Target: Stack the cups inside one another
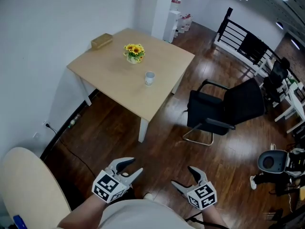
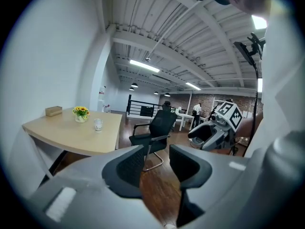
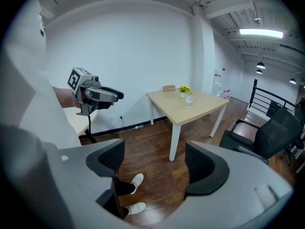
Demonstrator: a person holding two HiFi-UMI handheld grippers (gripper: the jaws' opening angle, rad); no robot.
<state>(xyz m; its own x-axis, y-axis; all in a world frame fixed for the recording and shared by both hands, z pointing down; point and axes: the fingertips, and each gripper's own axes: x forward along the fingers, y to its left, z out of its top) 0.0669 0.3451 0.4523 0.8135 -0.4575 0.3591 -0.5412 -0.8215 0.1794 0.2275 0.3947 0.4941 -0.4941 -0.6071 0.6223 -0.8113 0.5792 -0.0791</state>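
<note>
Floor (image 1: 157, 142) of dark wood fills the middle of the head view, between the person and the pale table (image 1: 109, 75) at upper left. A black office chair (image 1: 228, 106) stands right of the table, near its corner. At the bottom edge, the left gripper (image 1: 135, 166) shows a moderate gap and the right gripper (image 1: 182, 176) gapes wide, both empty. On the tabletop sit a brown box (image 1: 101, 41) at the far corner, a flower pot (image 1: 134, 53) mid-table, and the white cup (image 1: 149, 78) lower right of the flowers, apart from them.

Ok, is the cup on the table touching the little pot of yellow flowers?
Apart. The head view shows a strip of bare tabletop between the cup and the flower pot, which stands farther back on the table.
</note>
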